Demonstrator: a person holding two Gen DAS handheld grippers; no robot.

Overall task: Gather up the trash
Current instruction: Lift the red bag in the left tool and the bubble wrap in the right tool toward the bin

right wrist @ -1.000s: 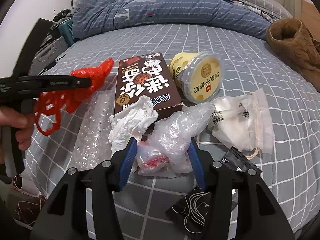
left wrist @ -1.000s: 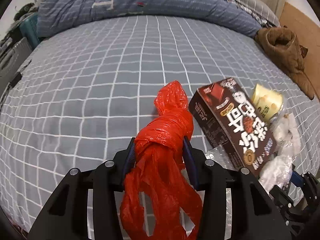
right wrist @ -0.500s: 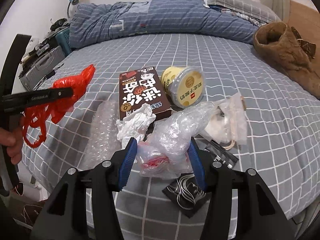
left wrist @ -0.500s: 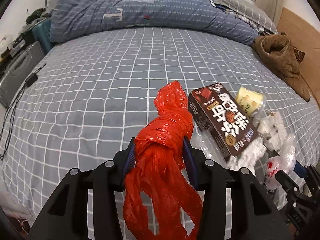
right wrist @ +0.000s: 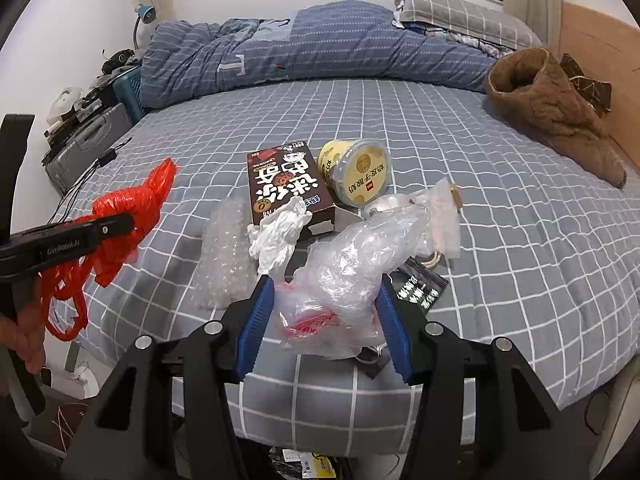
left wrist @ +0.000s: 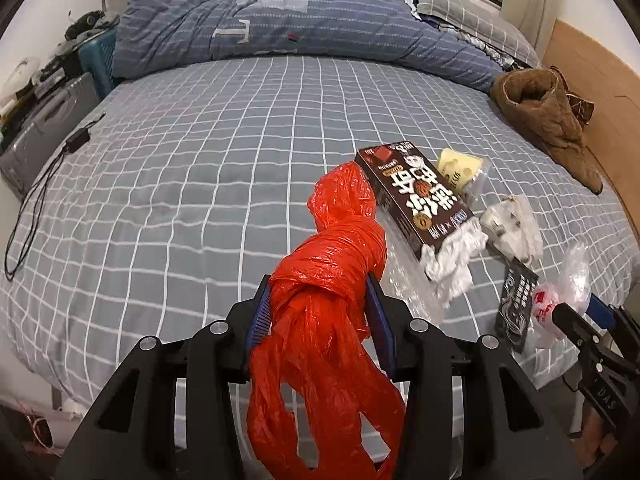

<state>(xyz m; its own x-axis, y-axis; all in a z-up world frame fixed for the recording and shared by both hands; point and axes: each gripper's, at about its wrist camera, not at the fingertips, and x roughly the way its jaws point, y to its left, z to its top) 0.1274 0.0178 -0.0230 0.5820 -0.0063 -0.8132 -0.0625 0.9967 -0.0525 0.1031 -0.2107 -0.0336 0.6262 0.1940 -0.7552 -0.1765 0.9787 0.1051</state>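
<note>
My left gripper (left wrist: 318,300) is shut on a knotted red plastic bag (left wrist: 332,264), which hangs below the jaws; the same red bag (right wrist: 128,208) shows at the left of the right wrist view. My right gripper (right wrist: 326,300) is shut on a crumpled clear plastic bag (right wrist: 352,264) with a red print, lifted above the bed. On the grey checked bed lie a dark chocolate box (right wrist: 284,184), a yellow cup (right wrist: 358,174), a white crumpled tissue (right wrist: 280,236), bubble wrap (right wrist: 224,256), a clear pouch (right wrist: 436,216) and a black sachet (right wrist: 416,292).
A blue striped duvet (left wrist: 304,24) and pillows lie at the bed's far side. A brown fleece garment (left wrist: 544,112) rests at the right edge by the wooden headboard. A cable (left wrist: 44,184) trails at the left edge, past a grey case (left wrist: 44,132). A hand (right wrist: 24,332) holds the left gripper.
Both grippers have risen and drawn back from the bed, each with its bag still held. The litter on the bed looks smaller and farther away.
</note>
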